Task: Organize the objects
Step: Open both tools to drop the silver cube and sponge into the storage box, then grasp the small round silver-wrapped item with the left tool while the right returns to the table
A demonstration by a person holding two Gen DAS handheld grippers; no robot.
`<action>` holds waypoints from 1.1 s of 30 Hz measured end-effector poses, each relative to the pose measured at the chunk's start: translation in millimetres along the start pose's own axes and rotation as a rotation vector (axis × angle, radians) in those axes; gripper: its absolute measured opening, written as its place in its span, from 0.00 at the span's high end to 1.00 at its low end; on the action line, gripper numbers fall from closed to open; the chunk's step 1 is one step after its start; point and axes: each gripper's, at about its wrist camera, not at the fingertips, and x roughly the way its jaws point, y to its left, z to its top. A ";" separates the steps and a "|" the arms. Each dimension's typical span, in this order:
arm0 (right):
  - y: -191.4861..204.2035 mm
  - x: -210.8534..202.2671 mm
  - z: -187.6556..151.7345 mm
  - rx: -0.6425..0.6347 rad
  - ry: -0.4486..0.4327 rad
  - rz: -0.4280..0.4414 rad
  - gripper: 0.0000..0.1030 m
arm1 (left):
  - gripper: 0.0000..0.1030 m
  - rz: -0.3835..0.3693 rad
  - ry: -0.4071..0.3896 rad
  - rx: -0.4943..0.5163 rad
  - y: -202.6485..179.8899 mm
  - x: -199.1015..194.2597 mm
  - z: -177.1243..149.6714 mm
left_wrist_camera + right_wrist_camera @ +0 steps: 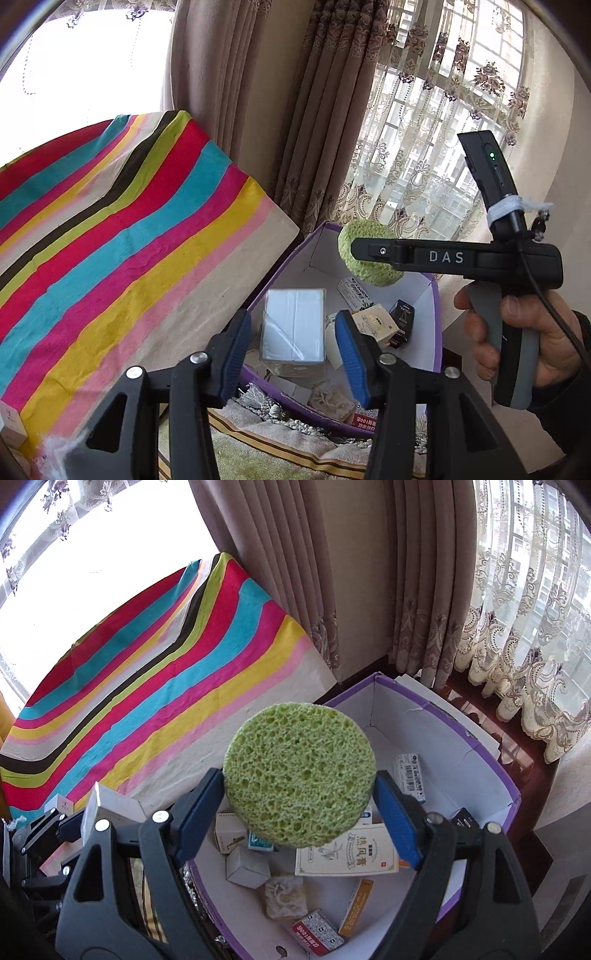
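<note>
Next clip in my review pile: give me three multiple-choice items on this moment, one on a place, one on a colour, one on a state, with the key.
1. Where is the green sponge?
A. On the striped cloth
B. Held above the purple box
C. On the floor by the curtain

2. What colour is the outside of the box holding the small cartons?
A. Purple
B. Red
C. Black

3. What is the state of the left gripper?
A. Shut on a red carton
B. Shut on a white wrapped box
C. Open and holding nothing

Key: 1 B, since the right gripper has its jaws pressed on the sponge's sides, with the open box under it. 2 A, its rim and outer wall are purple and the inside is white. 3 B, the white wrapped box sits clamped between the blue pads.
</note>
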 end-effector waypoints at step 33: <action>137.2 5.3 -27.1 -0.241 0.083 0.179 0.08 | 0.38 0.520 -0.147 -0.565 185.9 -158.6 -112.8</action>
